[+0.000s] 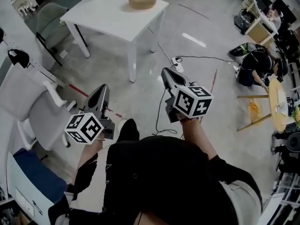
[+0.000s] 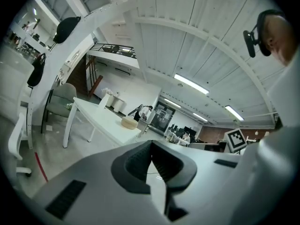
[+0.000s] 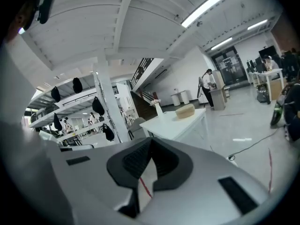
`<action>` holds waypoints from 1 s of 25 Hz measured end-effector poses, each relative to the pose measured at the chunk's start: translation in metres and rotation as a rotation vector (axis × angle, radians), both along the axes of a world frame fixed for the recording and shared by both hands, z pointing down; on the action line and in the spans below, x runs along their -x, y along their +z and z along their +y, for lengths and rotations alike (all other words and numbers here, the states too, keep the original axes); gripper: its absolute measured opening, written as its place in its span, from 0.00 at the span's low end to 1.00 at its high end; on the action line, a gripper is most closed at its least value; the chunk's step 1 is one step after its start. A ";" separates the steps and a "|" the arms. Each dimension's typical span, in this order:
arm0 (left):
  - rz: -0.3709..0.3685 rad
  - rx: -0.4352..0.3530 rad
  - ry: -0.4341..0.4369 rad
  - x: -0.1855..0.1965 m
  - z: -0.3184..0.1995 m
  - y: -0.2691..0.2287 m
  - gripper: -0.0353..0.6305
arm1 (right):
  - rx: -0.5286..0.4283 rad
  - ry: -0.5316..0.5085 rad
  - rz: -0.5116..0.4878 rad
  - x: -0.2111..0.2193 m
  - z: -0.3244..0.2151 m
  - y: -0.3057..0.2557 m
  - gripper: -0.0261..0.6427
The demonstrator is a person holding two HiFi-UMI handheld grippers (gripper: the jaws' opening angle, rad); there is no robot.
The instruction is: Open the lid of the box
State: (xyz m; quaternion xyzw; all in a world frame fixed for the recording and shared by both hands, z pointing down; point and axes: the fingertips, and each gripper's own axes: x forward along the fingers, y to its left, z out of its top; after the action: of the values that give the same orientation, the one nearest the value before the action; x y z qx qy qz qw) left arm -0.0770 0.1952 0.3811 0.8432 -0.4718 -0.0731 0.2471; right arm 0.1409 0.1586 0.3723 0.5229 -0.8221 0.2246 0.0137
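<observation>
Currently: 2 hand-held grippers, both over the floor [image 1: 197, 55]. Left gripper [image 1: 101, 92]: jaws shut together, nothing between them. Right gripper [image 1: 168, 74]: jaws shut together, empty. 1 round tan box [image 1: 142, 0], resting on the white table [image 1: 101, 15], well apart from both grippers. 1 grey chair [image 1: 50, 18] beside the table.

An open-plan office or lab is shown. A wide, glossy pale floor [image 1: 201, 25] is seen, with a power strip [image 1: 177, 62] laid out on it. A white table [image 1: 112, 13] and swivel chairs [image 1: 42, 111] are set at one side, and desks with monitors [image 1: 262, 8] are ranged along another. Overhead, a white panelled ceiling [image 2: 154, 41] is lit by long strip lights [image 2: 191, 84], and a railed mezzanine [image 2: 115, 48] is built beneath it.
</observation>
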 end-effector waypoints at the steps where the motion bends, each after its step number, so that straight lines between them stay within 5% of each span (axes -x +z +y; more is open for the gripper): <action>1: -0.003 0.006 0.002 0.002 -0.003 0.003 0.07 | 0.019 -0.003 0.002 0.004 -0.005 0.006 0.04; 9: 0.001 -0.023 0.079 0.005 -0.068 0.006 0.07 | 0.102 0.053 -0.017 0.014 -0.062 0.027 0.04; 25: 0.009 -0.062 0.205 0.052 -0.214 -0.029 0.07 | 0.052 0.101 -0.048 0.076 -0.199 -0.008 0.04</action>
State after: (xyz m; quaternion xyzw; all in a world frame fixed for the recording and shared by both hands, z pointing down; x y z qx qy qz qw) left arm -0.1292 -0.0184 0.3525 0.8939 -0.3797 -0.0656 0.2289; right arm 0.0648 -0.0409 0.3644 0.5576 -0.7887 0.2588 -0.0037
